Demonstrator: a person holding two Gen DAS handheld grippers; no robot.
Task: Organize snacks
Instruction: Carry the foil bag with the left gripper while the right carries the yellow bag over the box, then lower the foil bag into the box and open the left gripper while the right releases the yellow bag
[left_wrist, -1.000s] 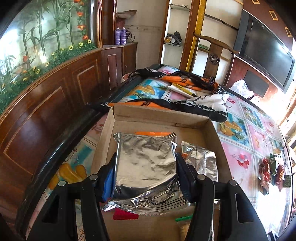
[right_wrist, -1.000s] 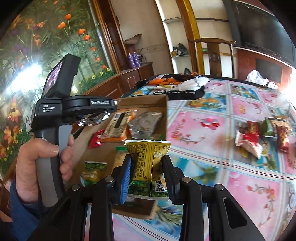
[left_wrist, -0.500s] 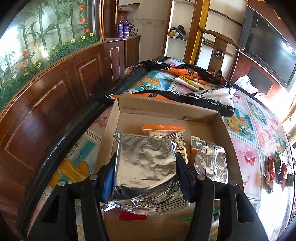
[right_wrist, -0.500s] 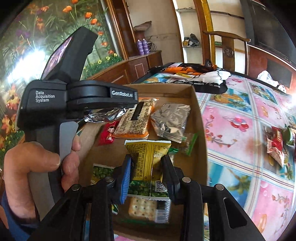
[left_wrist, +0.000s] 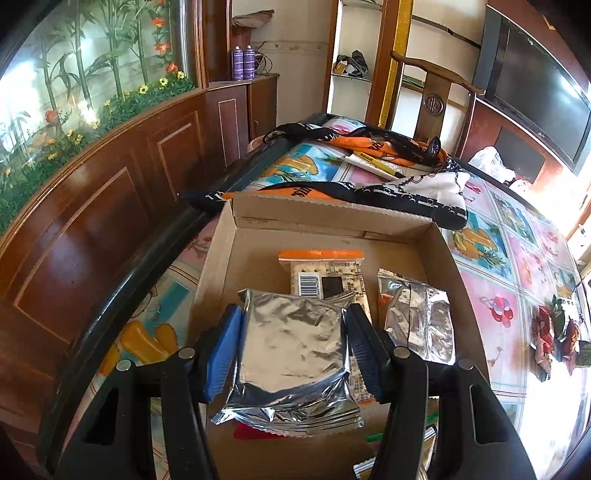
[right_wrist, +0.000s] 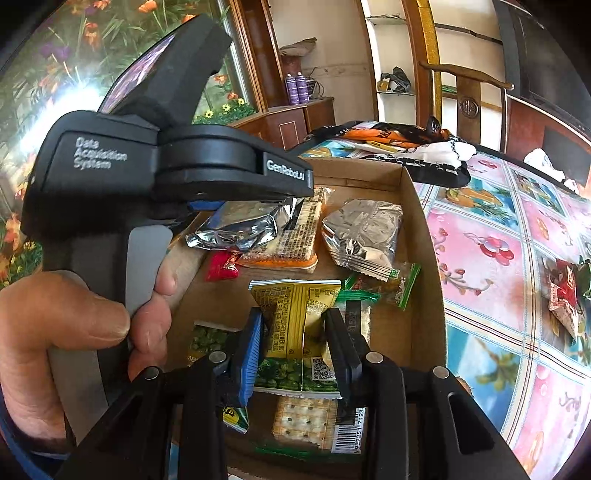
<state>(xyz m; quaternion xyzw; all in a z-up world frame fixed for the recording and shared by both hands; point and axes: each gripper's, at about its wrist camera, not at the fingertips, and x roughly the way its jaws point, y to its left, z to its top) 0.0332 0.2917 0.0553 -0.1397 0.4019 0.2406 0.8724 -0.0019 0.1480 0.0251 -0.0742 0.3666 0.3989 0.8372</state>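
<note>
Packets crowd the cardboard box (right_wrist: 424, 258) floor; bare cardboard remains along its right wall.

Right gripper (right_wrist: 295, 332) with yellow-green snack packet (right_wrist: 297, 325) now over cardboard box (right_wrist: 424, 258), not the tablecloth; jaws just easing apart.

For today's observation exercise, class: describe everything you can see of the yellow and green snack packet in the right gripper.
The yellow and green snack packet is a small, glossy, crinkled pouch: yellow with dense printed text above, green peas pictured below beside a QR code, crimped seams at both ends. It stands roughly upright between the right gripper's blue-edged pads, which pinch its sides while the jaws have just been easing open. It hangs over the cardboard box, above a cracker pack.
</note>
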